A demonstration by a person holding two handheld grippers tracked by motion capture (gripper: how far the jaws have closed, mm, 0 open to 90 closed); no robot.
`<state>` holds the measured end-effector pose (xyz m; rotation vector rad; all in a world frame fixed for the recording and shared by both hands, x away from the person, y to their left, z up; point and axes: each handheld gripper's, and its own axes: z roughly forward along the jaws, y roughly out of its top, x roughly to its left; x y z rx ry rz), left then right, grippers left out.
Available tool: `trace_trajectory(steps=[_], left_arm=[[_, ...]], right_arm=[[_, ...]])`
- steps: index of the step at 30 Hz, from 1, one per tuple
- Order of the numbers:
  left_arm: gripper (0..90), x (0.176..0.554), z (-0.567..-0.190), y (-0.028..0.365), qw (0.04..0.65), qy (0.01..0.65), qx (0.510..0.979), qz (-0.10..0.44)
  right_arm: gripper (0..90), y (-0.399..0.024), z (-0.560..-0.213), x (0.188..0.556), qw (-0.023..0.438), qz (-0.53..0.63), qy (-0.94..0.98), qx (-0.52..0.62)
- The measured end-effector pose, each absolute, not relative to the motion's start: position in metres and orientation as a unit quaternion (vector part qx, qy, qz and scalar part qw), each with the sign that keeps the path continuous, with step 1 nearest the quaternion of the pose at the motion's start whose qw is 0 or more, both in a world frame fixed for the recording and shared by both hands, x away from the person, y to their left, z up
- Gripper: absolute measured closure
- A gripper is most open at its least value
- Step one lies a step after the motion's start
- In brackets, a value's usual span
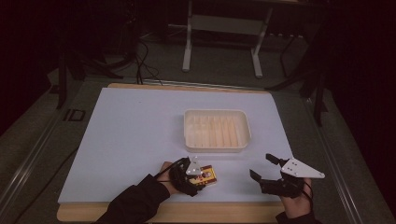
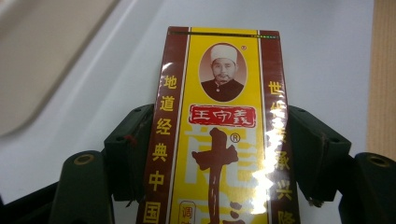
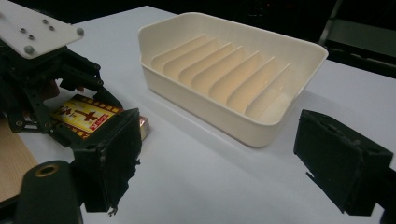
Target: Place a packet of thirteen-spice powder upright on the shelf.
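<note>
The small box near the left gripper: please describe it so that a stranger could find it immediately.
On the white table, look at the near edge, in front of the cream ribbed tray. There the left gripper is shut on a flat box lying on the surface. It is yellow with dark red borders, Chinese characters and a small oval portrait, the only colourful thing there.

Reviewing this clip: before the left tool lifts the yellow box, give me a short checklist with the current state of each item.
1. Left tool shut on the yellow box, jaws against both long sides: ok.
2. Box lying flat on the white mat: ok.
3. Ribbed tray free of items: ok.
4. Path from box to tray unobstructed: ok.
5. Right tool open, off to the side of the box: ok.
6. Grip firm enough to hold during the lift: cannot tell.
</note>
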<state>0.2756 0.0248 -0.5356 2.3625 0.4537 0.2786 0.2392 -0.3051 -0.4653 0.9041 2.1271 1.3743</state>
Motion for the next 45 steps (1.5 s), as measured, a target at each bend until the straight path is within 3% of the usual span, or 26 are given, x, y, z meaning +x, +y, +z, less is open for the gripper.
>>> trace_trajectory(steps=[9,14,34,45], left_arm=[[32.8,0.273,-0.518,0.034,0.427,0.193,0.876,0.118],[32.9,0.271,-0.512,0.037,0.463,0.195,0.859,0.099],[33.0,0.249,-0.487,0.034,0.552,0.209,0.801,0.103],[33.1,0.24,-0.476,0.03,0.598,0.217,0.758,0.144]], right_arm=[[14.9,-0.305,-0.465,0.239,0.228,0.495,0.771,0.329],[15.1,-0.304,-0.464,0.239,0.23,0.493,0.771,0.33],[14.4,-0.291,-0.448,0.226,0.236,0.498,0.771,0.319],[13.5,-0.283,-0.426,0.22,0.231,0.51,0.756,0.34]])
